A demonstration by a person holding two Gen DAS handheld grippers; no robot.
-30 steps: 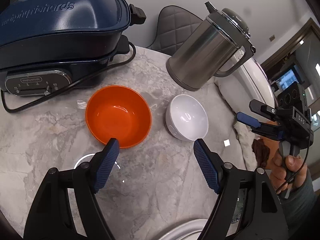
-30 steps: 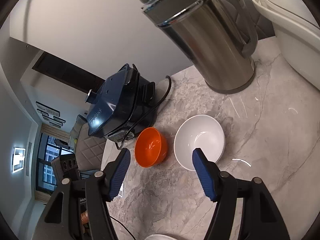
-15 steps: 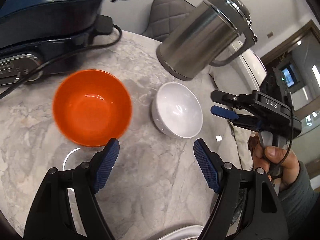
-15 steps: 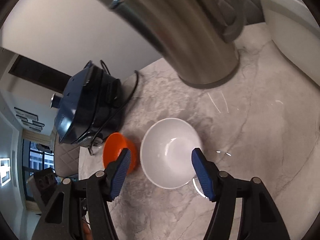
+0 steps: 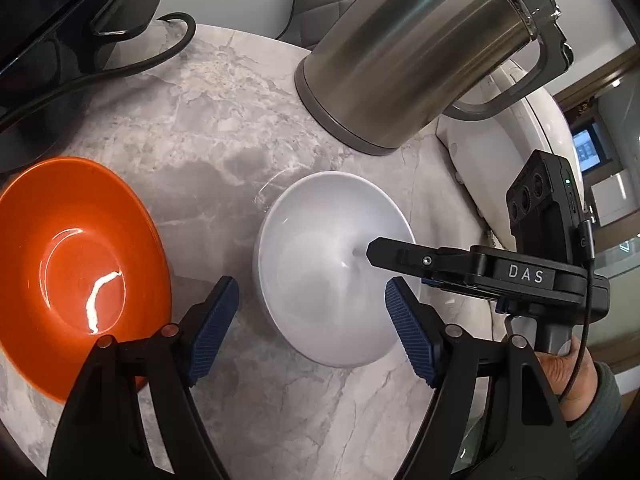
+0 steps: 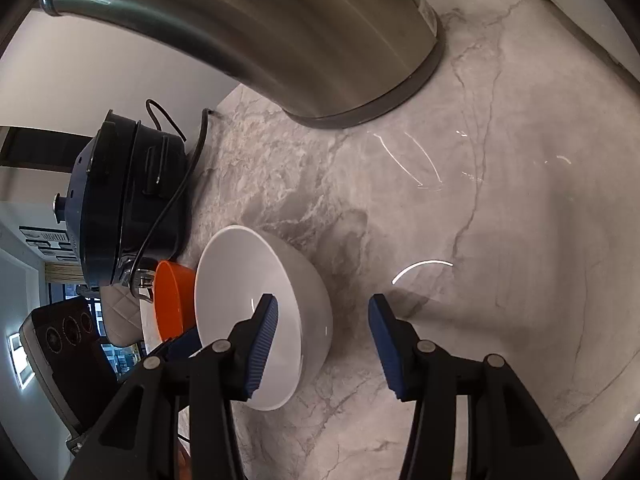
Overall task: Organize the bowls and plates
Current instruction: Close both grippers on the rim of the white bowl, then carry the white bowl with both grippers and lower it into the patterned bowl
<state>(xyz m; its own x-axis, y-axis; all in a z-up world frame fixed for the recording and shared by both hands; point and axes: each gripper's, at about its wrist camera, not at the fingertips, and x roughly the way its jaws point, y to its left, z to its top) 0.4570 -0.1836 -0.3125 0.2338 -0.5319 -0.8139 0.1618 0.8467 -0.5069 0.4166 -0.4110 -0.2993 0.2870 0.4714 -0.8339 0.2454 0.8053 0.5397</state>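
White bowl, low centre-left on our bench, now has our right tool straddling its rim, jaws just narrowing, not yet pinching; left tool hovers wide; we judge lifting next.

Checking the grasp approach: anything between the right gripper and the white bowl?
Nothing visible. The right gripper already straddles the white bowl's rim, one finger inside, one outside, jaws just closing, pads not yet touching. The orange bowl sits beyond it.

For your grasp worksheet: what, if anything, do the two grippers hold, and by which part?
Nothing yet. The right gripper straddles the white bowl's rim, jaws just closing but not touching. The left gripper is open and empty.
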